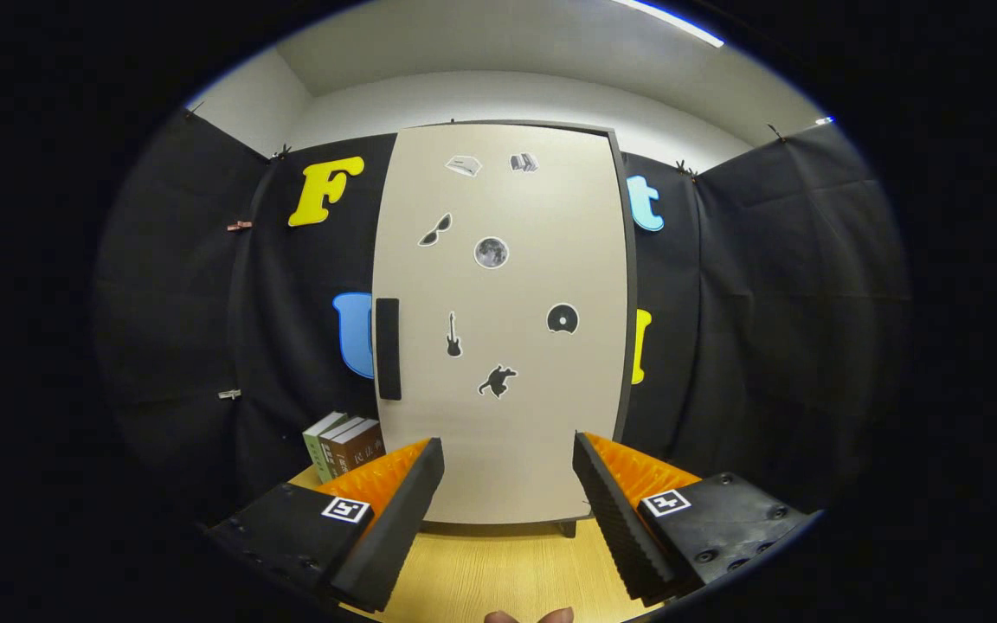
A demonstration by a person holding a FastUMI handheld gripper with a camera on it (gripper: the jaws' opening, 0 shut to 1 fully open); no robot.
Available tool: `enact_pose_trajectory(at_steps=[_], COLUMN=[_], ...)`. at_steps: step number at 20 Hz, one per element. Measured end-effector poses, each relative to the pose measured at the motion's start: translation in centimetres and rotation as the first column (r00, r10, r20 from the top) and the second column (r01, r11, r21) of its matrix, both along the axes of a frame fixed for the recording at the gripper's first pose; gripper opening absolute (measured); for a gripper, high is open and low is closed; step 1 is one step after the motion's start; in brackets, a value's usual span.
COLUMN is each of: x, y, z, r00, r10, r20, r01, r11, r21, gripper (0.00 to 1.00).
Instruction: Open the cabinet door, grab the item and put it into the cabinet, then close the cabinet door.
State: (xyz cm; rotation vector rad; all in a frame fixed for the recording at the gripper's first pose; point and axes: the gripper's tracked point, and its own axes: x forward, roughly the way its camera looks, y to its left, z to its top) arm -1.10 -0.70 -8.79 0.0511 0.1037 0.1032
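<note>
A tall beige cabinet [503, 329] stands straight ahead on a wooden table [498, 571], its door shut and dotted with small stickers. A black vertical handle [388, 348] sits on the door's left edge. Left of the cabinet, a few books [344, 445] stand upright on the table, just beyond my left finger. My gripper [507, 459] is open, fingers spread wide with nothing between them, a short way in front of the door's lower part.
Black cloth walls close in the booth on the left, right and behind the cabinet. A bit of a person's hand [529, 616] shows at the near edge of the table below the fingers.
</note>
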Motion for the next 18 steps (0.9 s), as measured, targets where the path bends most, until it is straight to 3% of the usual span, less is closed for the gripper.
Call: enact_pose_trajectory(at_steps=[18], x=[0.04], y=[0.32], z=[0.14], r00=[1.0], r10=[0.007], r20=[0.003], r01=[-0.007], r11=[1.0], r21=[-0.002], gripper=[0.97])
